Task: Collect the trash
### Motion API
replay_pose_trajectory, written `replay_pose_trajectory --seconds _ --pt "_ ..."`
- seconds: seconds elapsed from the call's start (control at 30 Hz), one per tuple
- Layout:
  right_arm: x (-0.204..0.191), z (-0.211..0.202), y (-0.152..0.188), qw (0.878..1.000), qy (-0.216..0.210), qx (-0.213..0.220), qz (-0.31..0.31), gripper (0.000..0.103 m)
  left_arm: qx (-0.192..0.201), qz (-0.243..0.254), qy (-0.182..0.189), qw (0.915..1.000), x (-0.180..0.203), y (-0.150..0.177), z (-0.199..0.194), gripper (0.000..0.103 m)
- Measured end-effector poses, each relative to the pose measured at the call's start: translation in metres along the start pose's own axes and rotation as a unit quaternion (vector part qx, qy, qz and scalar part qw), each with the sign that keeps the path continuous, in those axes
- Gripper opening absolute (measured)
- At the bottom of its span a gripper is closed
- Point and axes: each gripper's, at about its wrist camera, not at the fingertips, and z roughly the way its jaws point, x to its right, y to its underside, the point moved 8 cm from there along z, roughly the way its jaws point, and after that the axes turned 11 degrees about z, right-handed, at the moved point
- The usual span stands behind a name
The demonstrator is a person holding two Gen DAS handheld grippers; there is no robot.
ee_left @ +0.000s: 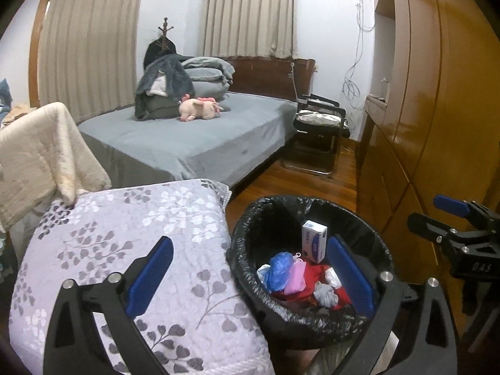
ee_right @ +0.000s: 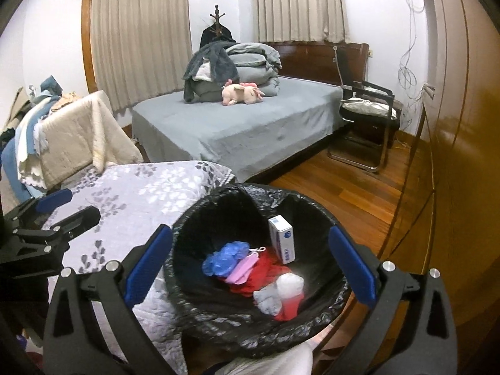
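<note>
Both grippers held wide apart over the bin, nothing gripped.

The right gripper (ee_right: 250,268) is seen with its blue-padded jaws spread, framing the round trash bin lined with a black plastic bag (ee_right: 200,309) right below it. The left gripper (ee_left: 250,278) is spread just as wide, one finger over the lilac leaf-patterned quilted cushion (ee_left: 125,218), the other over the bin's near right rim. Inside the bin a white and blue cardboard box (ee_right: 282,243) is propped against the far wall, with a crumpled blue plastic bag (ee_right: 223,257), a pink wrapper (ee_right: 242,268), red cloth (ee_right: 268,276) and grey-white wads (ee_right: 268,301) piled nearer. Further out, a grey-sheeted bed (ee_right: 237,128) with a pink plush toy (ee_right: 242,93) is seen, a black chair (ee_right: 365,118) to its right, wooden wardrobe (ee_left: 422,93) on the right.
</note>
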Motion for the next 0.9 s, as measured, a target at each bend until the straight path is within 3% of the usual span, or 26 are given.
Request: replay_pose_trajectory --seconds 0.33,0.9 --pt "-0.023 -0.035 -0.010 1.000 -0.013 0.020 -0.010 0.097 0.033 -0.011 -0.017 0.9992 -0.006 -0.011 -0.047 0.097" --pt "-0.046 -0.065 -0.018 0.998 -0.031 0.045 -0.027 0.097 0.071 -0.011 -0.033 0.9969 -0.006 -0.023 -0.093 0.097"
